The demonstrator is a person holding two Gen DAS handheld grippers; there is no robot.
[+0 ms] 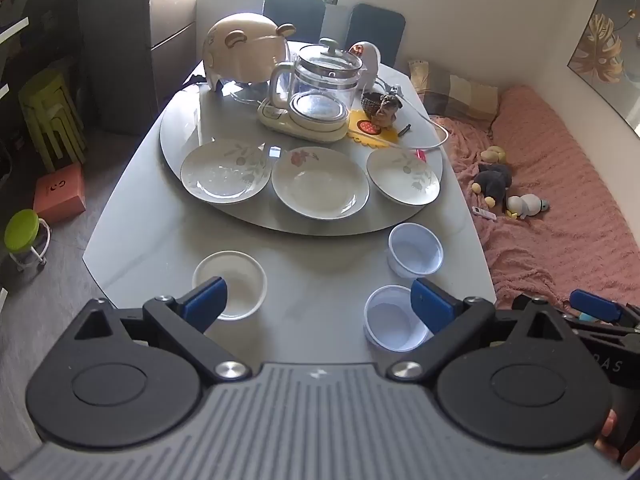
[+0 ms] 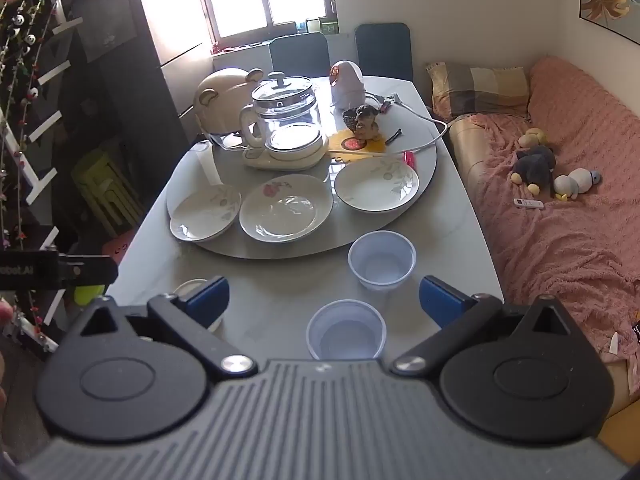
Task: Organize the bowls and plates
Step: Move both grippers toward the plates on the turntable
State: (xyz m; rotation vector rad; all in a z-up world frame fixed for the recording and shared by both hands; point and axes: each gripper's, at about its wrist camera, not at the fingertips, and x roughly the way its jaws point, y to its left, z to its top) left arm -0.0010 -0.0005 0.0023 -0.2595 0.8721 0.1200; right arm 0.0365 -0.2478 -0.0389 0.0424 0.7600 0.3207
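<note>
Room: window at far end, pink-covered sofa [image 2: 560,216] along right. Grey table [image 1: 320,288] with round turntable [image 1: 224,216]; kettle [image 1: 316,92] at its back.

Three plates [image 1: 320,188] set in row along turntable near edge, none stacked. Three bowls on bare table nearer grippers: white bowl [image 1: 240,280] left, two clear bowls [image 2: 382,260] right.

Left gripper [image 1: 320,304]: jaws spread wide, nothing held; white bowl just behind left fingertip. Right gripper [image 2: 324,300]: jaws spread wide, empty; near clear bowl [image 2: 346,330] lies between fingers, below. Judged: right nearer clear bowls, left nearer white.
</note>
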